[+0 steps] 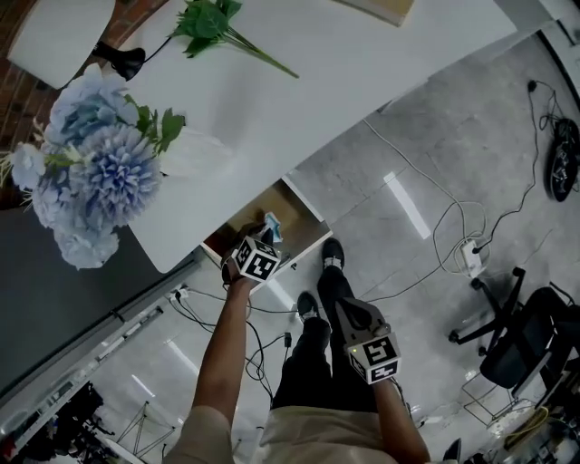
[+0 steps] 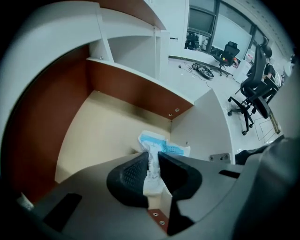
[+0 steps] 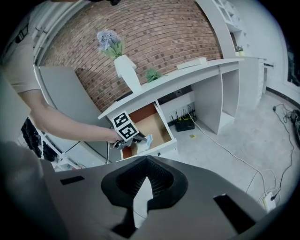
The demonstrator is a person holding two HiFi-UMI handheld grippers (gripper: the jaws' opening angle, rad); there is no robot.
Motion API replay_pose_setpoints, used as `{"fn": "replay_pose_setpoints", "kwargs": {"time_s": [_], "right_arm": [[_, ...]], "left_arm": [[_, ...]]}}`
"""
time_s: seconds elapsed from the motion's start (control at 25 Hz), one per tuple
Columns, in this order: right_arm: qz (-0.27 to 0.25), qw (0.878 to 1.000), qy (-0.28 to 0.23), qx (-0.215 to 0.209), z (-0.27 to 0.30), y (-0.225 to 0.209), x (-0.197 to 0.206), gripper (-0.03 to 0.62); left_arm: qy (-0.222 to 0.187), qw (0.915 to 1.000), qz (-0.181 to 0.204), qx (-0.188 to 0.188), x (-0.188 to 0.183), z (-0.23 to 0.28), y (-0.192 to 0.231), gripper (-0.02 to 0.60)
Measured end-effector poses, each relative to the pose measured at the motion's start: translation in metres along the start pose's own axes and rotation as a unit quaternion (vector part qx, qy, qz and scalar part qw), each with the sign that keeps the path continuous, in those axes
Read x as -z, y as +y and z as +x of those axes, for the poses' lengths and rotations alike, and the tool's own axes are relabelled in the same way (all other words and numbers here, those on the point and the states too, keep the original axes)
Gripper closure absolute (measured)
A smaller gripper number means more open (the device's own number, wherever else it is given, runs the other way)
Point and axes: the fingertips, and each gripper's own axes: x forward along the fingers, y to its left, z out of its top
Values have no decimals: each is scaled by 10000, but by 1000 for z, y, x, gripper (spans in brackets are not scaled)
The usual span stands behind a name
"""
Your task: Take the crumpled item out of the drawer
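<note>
The crumpled item (image 2: 159, 144) is a white and blue wrapper. My left gripper (image 2: 152, 158) is shut on it, and one end sticks out past the fingertips, just above the drawer's pale floor (image 2: 103, 126). In the head view the left gripper (image 1: 265, 237) holds the crumpled item (image 1: 272, 224) over the open drawer (image 1: 308, 239) under the white desk. The right gripper view shows the same grip (image 3: 146, 142) at the drawer (image 3: 157, 123). My right gripper (image 3: 147, 161) hangs back over the floor with its jaw tips together and nothing between them; the head view shows the right gripper (image 1: 352, 315) near my legs.
A bunch of blue flowers (image 1: 91, 172) and a green sprig (image 1: 213, 23) lie on the white desk top (image 1: 317, 100). Cables and a power strip (image 1: 471, 257) lie on the grey floor at right, near an office chair (image 1: 526, 344). My shoes (image 1: 332, 254) stand in front of the drawer.
</note>
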Motion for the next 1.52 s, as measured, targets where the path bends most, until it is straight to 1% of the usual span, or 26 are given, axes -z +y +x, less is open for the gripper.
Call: {"fn": "replay_pose_setpoints", "kwargs": {"time_s": [0.12,0.32,0.56,0.68,0.8,0.96,1.08,1.24,1.52], "right_arm": [[193,9998,-75,-24,1,6,-4,569],[-50,9999,-125,-67,3,25,-28,569],[-176,9994,-288,-85,-1,53,-61,569],[-348,9987,-352,-84,-4,62,-80,569],[-466,9980,-434,-7,-17,72,-96,569],[-580,9965,-600,94,-34,87,-112,569],[-682,9950,-723,86,-48,109,-116,569],[-853,9931,-807,58,-63,139,-116,569],[-812,9924,-925,46,-78,178,-109,569]], "left_arm": [[-140,9998,-125,20,-5,-24,-5,506],[-390,9989,-240,28,-18,-61,-7,506],[-646,9974,-320,-11,-19,-108,-7,506],[-752,9966,-323,-61,-18,-132,-8,506],[-937,9945,-456,-99,-16,-160,-14,506],[-1278,9897,-621,-191,-17,-202,-19,506],[-1520,9853,-734,-250,-12,-240,-26,506],[-1798,9792,-871,-360,-3,-290,-37,506],[-2214,9647,-1331,-503,21,-361,-57,506]]}}
